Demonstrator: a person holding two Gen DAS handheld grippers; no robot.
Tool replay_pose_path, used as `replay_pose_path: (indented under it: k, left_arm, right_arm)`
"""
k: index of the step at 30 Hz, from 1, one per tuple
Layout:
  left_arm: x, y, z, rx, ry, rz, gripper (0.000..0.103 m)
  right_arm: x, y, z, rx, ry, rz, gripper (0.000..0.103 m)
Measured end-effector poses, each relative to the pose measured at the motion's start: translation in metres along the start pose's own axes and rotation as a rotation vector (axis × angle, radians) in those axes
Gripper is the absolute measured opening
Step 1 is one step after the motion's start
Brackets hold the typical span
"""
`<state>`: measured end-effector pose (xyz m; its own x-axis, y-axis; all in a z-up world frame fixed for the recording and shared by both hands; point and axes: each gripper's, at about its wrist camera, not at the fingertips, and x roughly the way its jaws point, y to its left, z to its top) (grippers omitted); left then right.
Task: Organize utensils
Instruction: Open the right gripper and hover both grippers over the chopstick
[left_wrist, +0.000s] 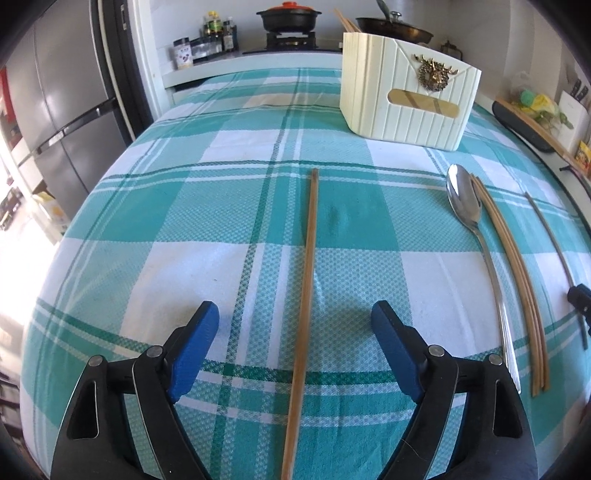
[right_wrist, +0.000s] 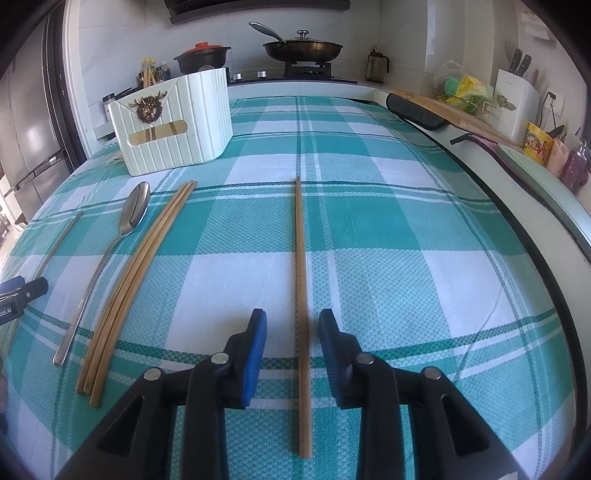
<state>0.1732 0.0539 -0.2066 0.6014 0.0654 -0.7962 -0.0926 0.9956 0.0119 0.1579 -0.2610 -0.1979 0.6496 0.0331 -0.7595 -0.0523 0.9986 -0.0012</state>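
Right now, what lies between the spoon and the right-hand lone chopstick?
A bundle of chopsticks beside the spoon, then bare cloth up to the lone chopstick. Right wrist view shows it.

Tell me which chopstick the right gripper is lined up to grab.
The lone chopstick lying by itself on the tablecloth, running between the right gripper's open jaws. The other three chopsticks lie bundled beside the spoon.

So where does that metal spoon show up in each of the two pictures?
Left wrist view: the spoon lies at the right, bowl toward the holder, just left of the chopstick bundle.
Right wrist view: the spoon lies at the left, again beside the bundle, on its left.
Shared landmark: the cream utensil holder with the gold deer emblem, beyond the spoon's bowl.
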Motion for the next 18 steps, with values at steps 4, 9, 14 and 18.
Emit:
replay_pose_path:
  k: [4, 9, 14, 18]
  left_arm:
    - [0.0012, 0.0006, 0.0006, -0.006, 0.003, -0.003, 0.088]
    - [0.0024, 0.0014, 0.0010, -0.006, 0.007, -0.011, 0.092]
    - [0.0041, 0.0007, 0.0013, -0.003, 0.012, -0.013, 0.095]
    - [0.0047, 0.0008, 0.0011, -0.003, 0.013, -0.014, 0.095]
  right_arm:
    - [0.0000, 0.0039, 0.0000, -0.018, 0.001, -0.021, 0.030]
    - [-0.0002, 0.0035, 0.0000, -0.017, 0.001, -0.019, 0.030]
    - [-0.0002, 0.0033, 0.0000, -0.020, 0.001, -0.022, 0.030]
    - [0.0001, 0.0028, 0.0001, -0.012, 0.001, -0.014, 0.030]
